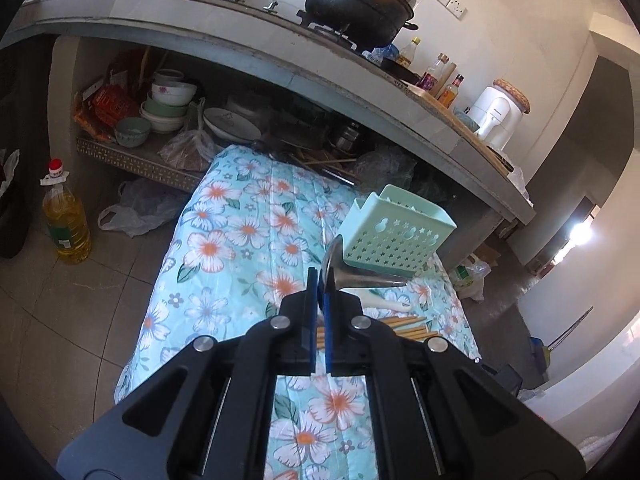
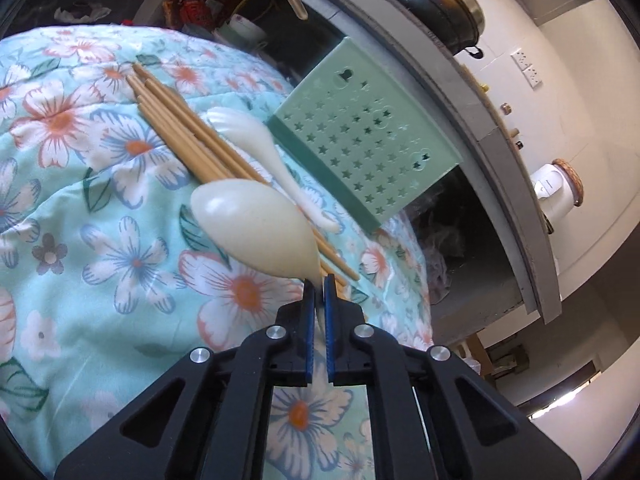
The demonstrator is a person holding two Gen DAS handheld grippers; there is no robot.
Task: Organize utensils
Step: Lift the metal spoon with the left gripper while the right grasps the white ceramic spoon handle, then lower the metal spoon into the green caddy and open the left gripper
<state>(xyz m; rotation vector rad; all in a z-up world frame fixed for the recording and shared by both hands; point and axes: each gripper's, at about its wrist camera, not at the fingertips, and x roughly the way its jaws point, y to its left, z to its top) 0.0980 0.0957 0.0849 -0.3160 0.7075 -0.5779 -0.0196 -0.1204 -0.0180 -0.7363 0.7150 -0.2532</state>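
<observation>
My left gripper (image 1: pixel 319 280) is shut on a steel spoon (image 1: pixel 360 276), held above the floral cloth (image 1: pixel 248 232); its metal stretches right toward the mint green perforated utensil holder (image 1: pixel 394 232). My right gripper (image 2: pixel 319 284) is shut on the handle of a cream plastic spoon (image 2: pixel 252 228), whose bowl points up and left over the cloth (image 2: pixel 100 220). Beyond it lie a bundle of wooden chopsticks (image 2: pixel 188 136) and a second white spoon (image 2: pixel 260 144), beside the green holder (image 2: pixel 368 136). In the left wrist view the chopsticks (image 1: pixel 408 326) and white spoon (image 1: pixel 390 304) lie below the holder.
A grey counter (image 1: pixel 280 52) with a black pot (image 1: pixel 360 4), bottles and a white appliance (image 1: pixel 496 116) runs behind the covered table. Bowls and plates (image 1: pixel 168 104) fill the shelf under it. An oil bottle (image 1: pixel 66 216) stands on the tiled floor at left.
</observation>
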